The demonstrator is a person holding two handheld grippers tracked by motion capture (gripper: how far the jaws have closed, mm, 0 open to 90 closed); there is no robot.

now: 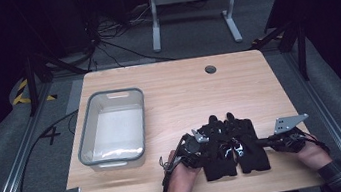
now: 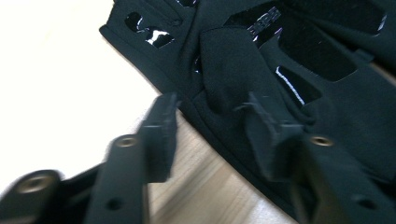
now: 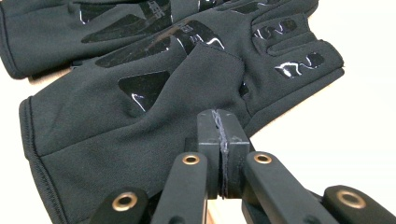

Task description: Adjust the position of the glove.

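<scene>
My left gripper [image 2: 212, 123] gapes around a glove [image 2: 299, 93] edge; my right gripper [image 3: 222, 140] is closed, whether pinching fabric unclear.

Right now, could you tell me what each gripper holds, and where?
The left gripper is open around the left glove's edge. The right gripper is shut, apparently holding nothing.

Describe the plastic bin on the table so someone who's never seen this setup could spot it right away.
On the wooden table, look to its left half, away from the two black gloves near the front edge. There sits the bin, a shallow rectangular tub. Unlike the flat dark gloves, it is pale and translucent with a grey rim, and looks empty.
</scene>
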